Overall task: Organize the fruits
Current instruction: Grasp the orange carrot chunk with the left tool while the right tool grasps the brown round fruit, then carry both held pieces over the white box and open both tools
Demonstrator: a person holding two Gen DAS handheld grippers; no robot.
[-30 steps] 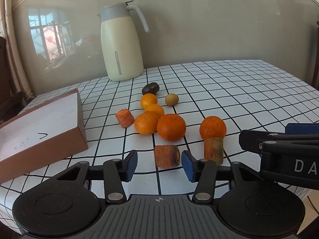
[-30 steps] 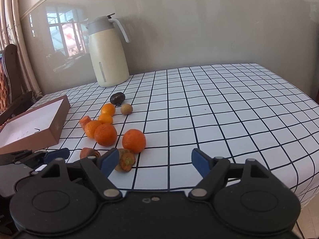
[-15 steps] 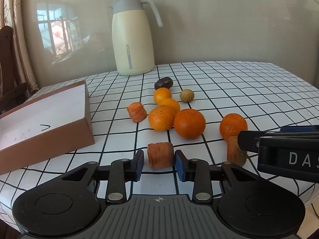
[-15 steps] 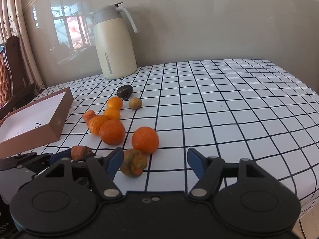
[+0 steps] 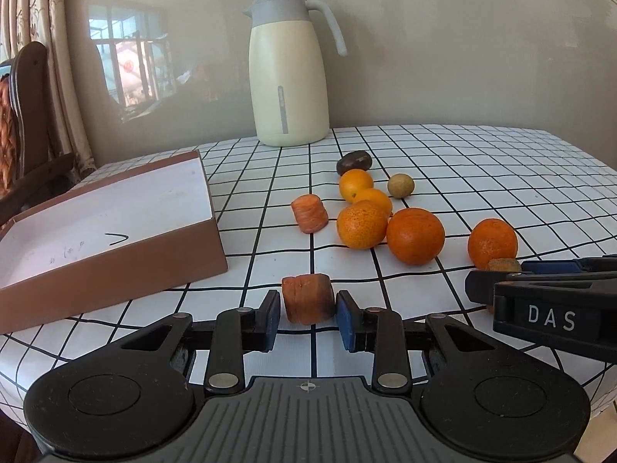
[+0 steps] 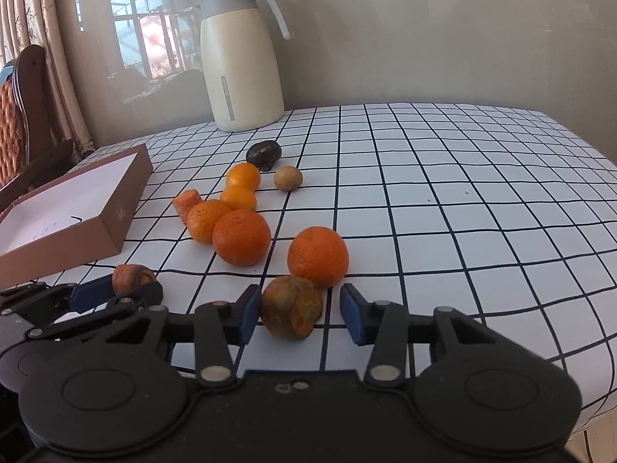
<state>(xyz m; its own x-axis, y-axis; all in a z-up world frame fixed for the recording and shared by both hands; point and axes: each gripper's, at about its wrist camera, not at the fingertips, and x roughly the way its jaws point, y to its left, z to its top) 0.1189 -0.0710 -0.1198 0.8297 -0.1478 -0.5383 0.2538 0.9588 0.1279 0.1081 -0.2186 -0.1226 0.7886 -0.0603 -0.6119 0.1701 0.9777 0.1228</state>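
- Two hand-held grippers sit low at the near edge of the checked tablecloth, each around a carrot piece.
- Left gripper: its blue pads press both sides of an orange carrot chunk, so it is closed on the chunk, which stands on the cloth just right of the box's near corner.
- Right gripper: the jaws straddle a greenish, discoloured carrot stub; the left pad touches it, while a clear gap remains on the right, so the jaws are partly open and nothing is clamped.
- Just beyond that stub, touching or nearly touching it, lies a single orange.
- Further in and to the left, a deep-orange mandarin rests against a paler mandarin.
- Beside the paler one lies a third carrot piece, apart from the other two.
- Behind these, two small oranges line up one behind the other, touching.
- Right of them sits a small brownish round fruit, on its own.
- Farther back lies a dark, egg-shaped fruit.
- At the left, an open brown cardboard box with a white inside holds no fruit.
- At the back of the table stands a cream thermos jug with a grey lid, upright near the wall.
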